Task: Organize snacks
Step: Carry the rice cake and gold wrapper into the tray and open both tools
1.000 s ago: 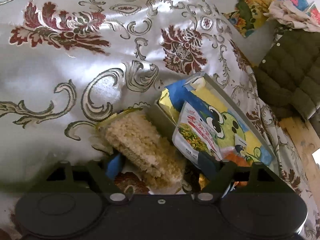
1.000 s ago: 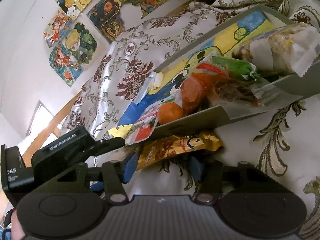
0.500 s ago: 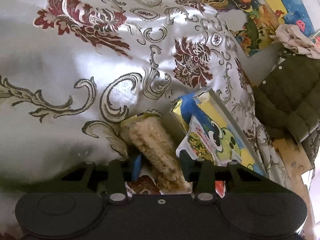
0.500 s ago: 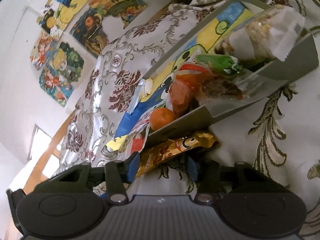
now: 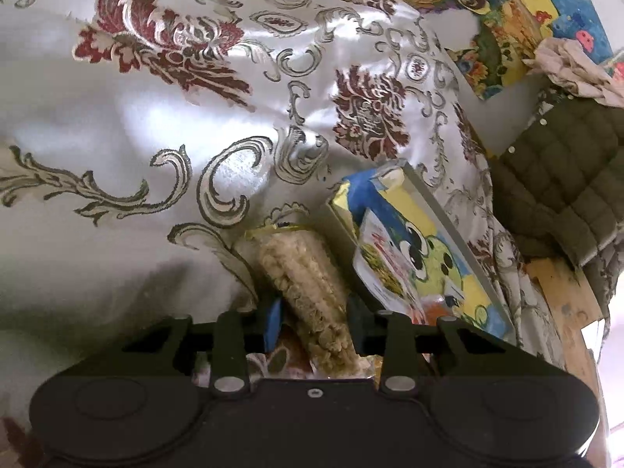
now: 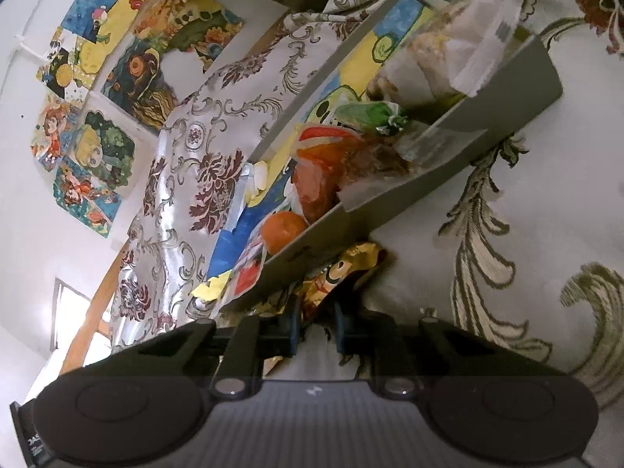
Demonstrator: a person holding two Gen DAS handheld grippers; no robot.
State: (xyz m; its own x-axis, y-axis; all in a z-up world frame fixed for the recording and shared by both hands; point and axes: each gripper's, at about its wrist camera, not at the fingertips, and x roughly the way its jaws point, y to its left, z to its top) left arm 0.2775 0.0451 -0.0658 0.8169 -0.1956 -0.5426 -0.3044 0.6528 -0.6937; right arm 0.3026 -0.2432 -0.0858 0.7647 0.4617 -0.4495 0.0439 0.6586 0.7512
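A clear pack of puffed rice cake lies on the cloth just left of the grey tray. My left gripper has its jaws closing on the pack, both pads against its sides. In the tray a white pouch with a green picture leans on the frog-printed liner. In the right wrist view a yellow snack packet sticks out from under the tray's near wall. My right gripper is shut on its near end. The tray holds a mandarin, a red-orange packet, a green packet and a clear pack.
A shiny floral tablecloth covers the table. Cartoon posters hang on the white wall behind. A dark green quilted jacket and a wooden edge lie beyond the tray on the right.
The left jaws have narrowed onto the rice cake pack. The right jaws have shut on the yellow packet and that wrist has rolled. The other gripper has left the right wrist view.
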